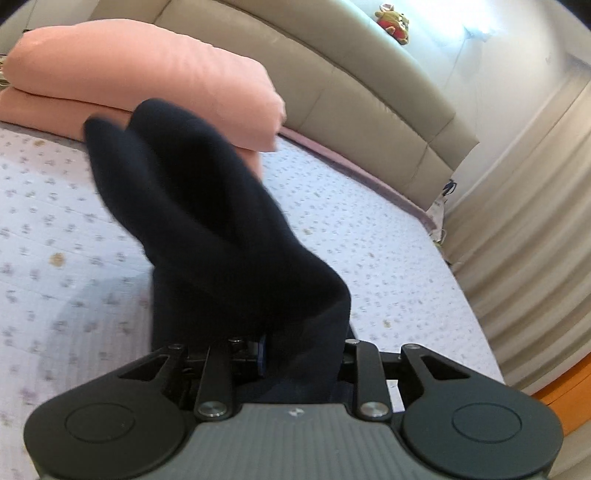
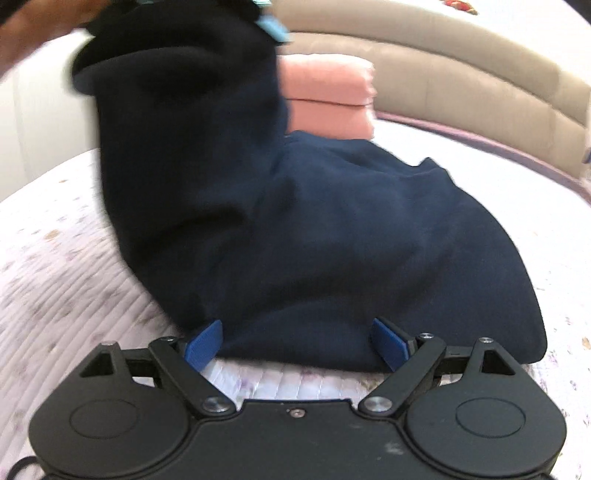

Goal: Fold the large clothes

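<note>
A large dark navy garment lies bunched on the floral bedspread. In the left wrist view my left gripper is shut on a fold of the garment, which stands up above the bed and hides the fingertips. In the right wrist view my right gripper is open, its blue pads at the garment's near edge, one on each side. The lifted part of the garment rises at the upper left of that view, where part of the left gripper shows.
A folded pink quilt lies at the head of the bed, against a beige padded headboard. Cream curtains hang to the right. A plush toy sits on the headboard. The orange floor shows past the bed's right edge.
</note>
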Motion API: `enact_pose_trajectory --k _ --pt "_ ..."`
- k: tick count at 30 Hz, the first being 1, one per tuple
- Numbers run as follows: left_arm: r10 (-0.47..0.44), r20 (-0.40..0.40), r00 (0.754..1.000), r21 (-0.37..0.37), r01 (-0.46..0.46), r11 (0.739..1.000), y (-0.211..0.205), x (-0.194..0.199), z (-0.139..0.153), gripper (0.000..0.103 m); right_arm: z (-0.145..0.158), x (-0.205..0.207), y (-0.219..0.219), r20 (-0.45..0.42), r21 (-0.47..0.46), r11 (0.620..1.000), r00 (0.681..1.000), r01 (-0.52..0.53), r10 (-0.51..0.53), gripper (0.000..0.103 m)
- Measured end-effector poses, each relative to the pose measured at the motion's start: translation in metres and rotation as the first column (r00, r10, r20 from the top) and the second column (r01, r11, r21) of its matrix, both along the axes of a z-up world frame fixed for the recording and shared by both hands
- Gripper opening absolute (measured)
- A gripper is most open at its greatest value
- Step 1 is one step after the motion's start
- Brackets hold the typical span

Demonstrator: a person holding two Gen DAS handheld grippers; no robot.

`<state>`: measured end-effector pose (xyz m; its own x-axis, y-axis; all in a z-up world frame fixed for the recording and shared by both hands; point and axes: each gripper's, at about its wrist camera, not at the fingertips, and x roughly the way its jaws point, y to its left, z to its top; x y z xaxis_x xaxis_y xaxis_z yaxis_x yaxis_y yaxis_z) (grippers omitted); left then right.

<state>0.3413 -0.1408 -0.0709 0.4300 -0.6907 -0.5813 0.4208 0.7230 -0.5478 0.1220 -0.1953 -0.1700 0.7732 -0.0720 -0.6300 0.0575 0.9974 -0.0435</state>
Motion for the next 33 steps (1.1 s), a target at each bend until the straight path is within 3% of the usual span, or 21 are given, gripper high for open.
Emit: enact_pose_trajectory --k 3,6,10,13,16,22,27,29,30,31,32,33 --pt "-0.023 0.026 0.999 0.012 0.022 1.000 -0.022 -0.004 -0.005 0.029 0.013 -0.019 -0.031 0.014 0.099 0.993 0.998 -0.061 0.059 0.102" --pt "-0.041 0.026 0.999 0.010 0.040 0.999 -0.042 -0.007 -0.015 0.029 0.034 -0.041 -0.088 0.072 0.179 0.983 0.996 0.038 -0.052 0.103" --pt "-0.065 0.026 0.998 0.014 0.065 0.998 -0.067 -0.014 -0.035 0.029 0.072 -0.044 -0.172 0.140 0.354 0.929 0.976 0.111 -0.169 0.103" --pt "-0.106 0.014 0.994 0.034 0.106 0.994 -0.088 -0.020 -0.052 0.029 0.090 -0.007 -0.219 0.159 0.487 0.874 0.983 0.000 -0.088 0.103" --pt "-0.159 0.005 0.987 0.038 0.158 0.987 -0.105 -0.029 -0.064 0.029 0.085 0.050 -0.243 0.152 0.584 0.805 0.988 -0.103 0.016 0.103" --pt "-0.213 0.046 0.976 0.095 0.208 0.973 -0.113 -0.039 -0.074 0.028 0.050 0.165 -0.247 -0.002 0.726 0.677 0.984 -0.119 0.176 0.103" --pt "-0.258 0.049 0.965 0.095 0.253 0.963 -0.106 -0.042 -0.073 0.029 0.044 0.201 -0.233 -0.037 0.727 0.683 0.989 -0.069 0.140 0.103" --pt "-0.288 0.057 0.956 0.112 0.281 0.953 -0.103 -0.049 -0.067 0.037 0.046 0.218 -0.226 -0.073 0.722 0.690 0.988 -0.042 0.136 0.103" --pt "-0.300 0.061 0.952 0.108 0.293 0.950 -0.099 -0.052 -0.061 0.048 0.048 0.219 -0.225 -0.089 0.719 0.694 0.987 -0.028 0.132 0.097" --pt "-0.302 0.067 0.951 0.094 0.295 0.951 -0.092 -0.057 -0.053 0.057 0.051 0.220 -0.223 -0.085 0.711 0.703 0.988 -0.030 0.128 0.048" --pt "-0.301 0.078 0.951 0.078 0.295 0.952 -0.084 -0.062 -0.045 0.073 0.058 0.218 -0.220 -0.061 0.681 0.731 0.993 -0.033 0.102 0.010" --pt "-0.308 0.082 0.948 0.050 0.305 0.951 -0.075 -0.066 -0.033 0.083 0.066 0.212 -0.220 -0.023 0.652 0.757 0.997 -0.039 0.071 0.012"
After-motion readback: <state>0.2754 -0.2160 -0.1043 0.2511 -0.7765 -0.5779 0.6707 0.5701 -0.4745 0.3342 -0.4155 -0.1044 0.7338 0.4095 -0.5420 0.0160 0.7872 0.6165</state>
